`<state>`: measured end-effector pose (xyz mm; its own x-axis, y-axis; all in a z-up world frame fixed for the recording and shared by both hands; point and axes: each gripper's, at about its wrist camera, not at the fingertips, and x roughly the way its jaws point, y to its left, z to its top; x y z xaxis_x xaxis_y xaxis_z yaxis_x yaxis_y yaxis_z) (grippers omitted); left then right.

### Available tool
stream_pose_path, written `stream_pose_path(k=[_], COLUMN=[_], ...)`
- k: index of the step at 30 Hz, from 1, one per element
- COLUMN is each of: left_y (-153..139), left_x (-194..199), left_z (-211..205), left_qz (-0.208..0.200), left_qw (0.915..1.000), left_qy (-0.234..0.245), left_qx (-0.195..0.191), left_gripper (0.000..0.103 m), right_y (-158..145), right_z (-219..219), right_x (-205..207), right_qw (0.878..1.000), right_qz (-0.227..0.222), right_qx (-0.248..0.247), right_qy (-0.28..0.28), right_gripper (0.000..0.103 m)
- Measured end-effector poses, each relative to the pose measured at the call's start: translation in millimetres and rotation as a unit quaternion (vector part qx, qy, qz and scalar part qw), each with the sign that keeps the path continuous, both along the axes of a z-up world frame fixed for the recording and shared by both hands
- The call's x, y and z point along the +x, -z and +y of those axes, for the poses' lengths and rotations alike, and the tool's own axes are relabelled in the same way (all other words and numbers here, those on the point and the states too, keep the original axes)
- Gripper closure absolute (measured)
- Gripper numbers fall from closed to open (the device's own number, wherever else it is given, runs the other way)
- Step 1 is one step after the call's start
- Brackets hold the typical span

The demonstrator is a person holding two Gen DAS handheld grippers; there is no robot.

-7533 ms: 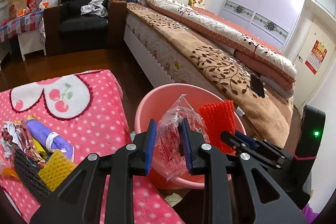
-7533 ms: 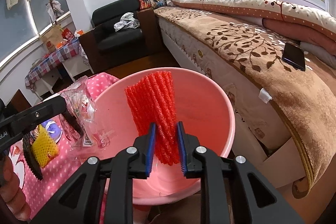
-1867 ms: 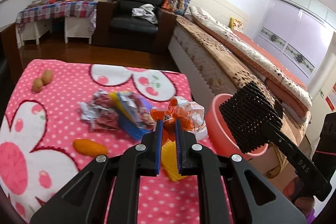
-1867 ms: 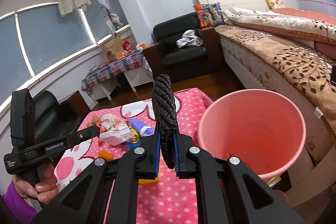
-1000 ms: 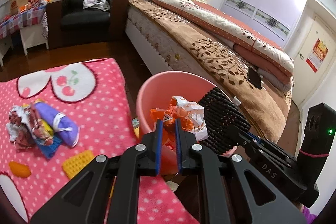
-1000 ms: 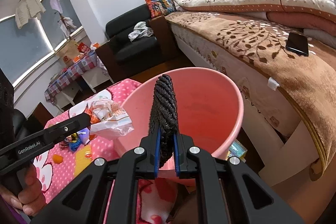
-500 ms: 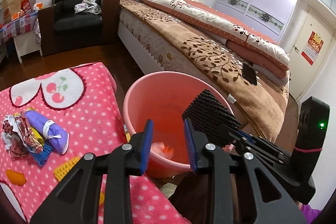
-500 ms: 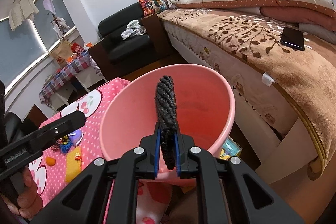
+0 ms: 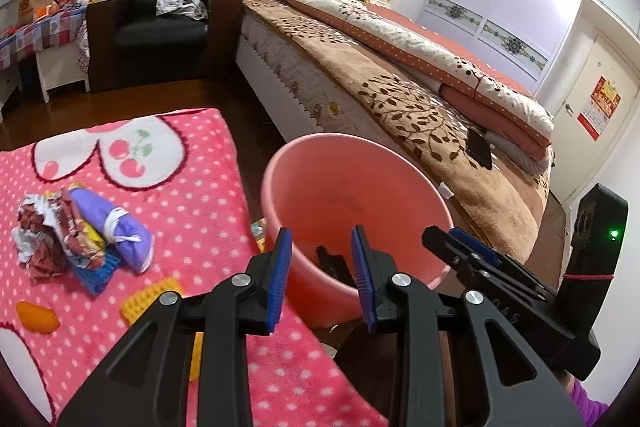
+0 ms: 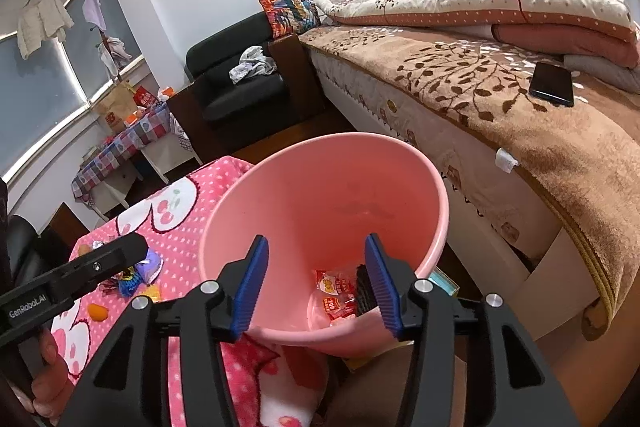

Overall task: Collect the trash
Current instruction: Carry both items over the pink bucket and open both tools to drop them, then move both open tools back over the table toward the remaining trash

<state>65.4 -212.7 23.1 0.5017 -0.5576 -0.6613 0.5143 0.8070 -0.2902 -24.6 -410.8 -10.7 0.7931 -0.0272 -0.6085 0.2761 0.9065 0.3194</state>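
Observation:
A pink bucket (image 9: 400,179) (image 10: 280,187) stands on the floor between the pink spotted blanket and the bed. At its bottom lie a red-and-white wrapper (image 10: 335,291) and a black foam net (image 10: 363,291) (image 9: 332,263). My right gripper (image 10: 316,277) hangs over the bucket's mouth, its jaws opening with nothing between them. My left gripper (image 9: 320,263) is open and empty at the bucket's near rim. On the blanket lie a crumpled wrapper pile (image 9: 48,231), a purple pouch (image 9: 116,227), a blue net (image 9: 98,267), a yellow net (image 9: 150,301) and an orange piece (image 9: 36,315).
The pink blanket (image 9: 168,187) ends just left of the bucket. The bed (image 9: 360,83) with a phone (image 10: 552,83) on it runs along the right. A black armchair (image 9: 160,27) stands at the back. Small items lie on the floor by the bucket.
The left jaws let the crumpled wrapper fall into the bucket. The right jaws then spread, and the black foam net dropped to the bucket's bottom.

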Motion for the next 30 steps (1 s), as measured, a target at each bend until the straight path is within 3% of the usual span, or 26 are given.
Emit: stream_pose_path(k=[17, 26, 30], left_y=[15.4, 32.5, 43.9], left_x=[-11.1, -16.9, -13.6], left_z=[101.5, 174.0, 197.4], left_qz=[0.017, 0.038, 0.049], left_qw=[0.9944, 0.9822, 0.9737], left_qy=[-0.101, -0.181, -0.215], left_qx=[0.026, 0.034, 0.057], left_gripper=[0.072, 0.072, 0.072], right_y=[-2.5, 6.1, 10.4], right_z=[51.7, 93.8, 107.0], right_x=[3.0, 10.9, 13.4], right_qw=[0.998, 0.991, 0.988], right_qz=[-0.005, 0.009, 0.016], right_qx=[0.004, 0.001, -0.002], right_qy=[-0.067, -0.132, -0.152], right_gripper=[0.052, 0.052, 0.052])
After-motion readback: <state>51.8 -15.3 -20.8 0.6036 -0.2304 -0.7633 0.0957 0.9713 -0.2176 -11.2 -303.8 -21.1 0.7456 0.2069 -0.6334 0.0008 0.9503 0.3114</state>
